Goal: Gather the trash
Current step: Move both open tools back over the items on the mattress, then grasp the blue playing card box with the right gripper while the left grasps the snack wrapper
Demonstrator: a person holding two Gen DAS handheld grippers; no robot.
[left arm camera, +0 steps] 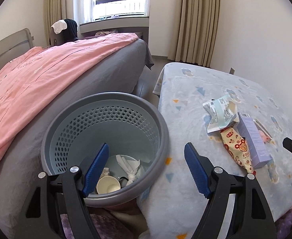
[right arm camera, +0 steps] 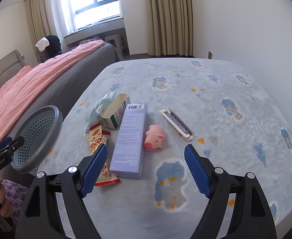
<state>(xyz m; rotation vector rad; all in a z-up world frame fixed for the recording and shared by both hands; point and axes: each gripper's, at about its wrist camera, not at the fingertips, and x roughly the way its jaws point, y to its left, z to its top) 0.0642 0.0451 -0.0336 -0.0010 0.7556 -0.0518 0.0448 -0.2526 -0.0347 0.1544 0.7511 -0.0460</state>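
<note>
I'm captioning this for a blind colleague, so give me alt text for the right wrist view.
The open right gripper hovers over a blue patterned blanket strewn with a lavender box, a pink toy pig, snack wrappers and an opened carton. A gray perforated bin stands at left beside a pink-covered bed.

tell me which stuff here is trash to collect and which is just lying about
For the job: bin, purple box, red snack wrapper, green packet, open white carton, silver strip.

Just lying about: pink pig toy, pink quilt, curtains.
</note>
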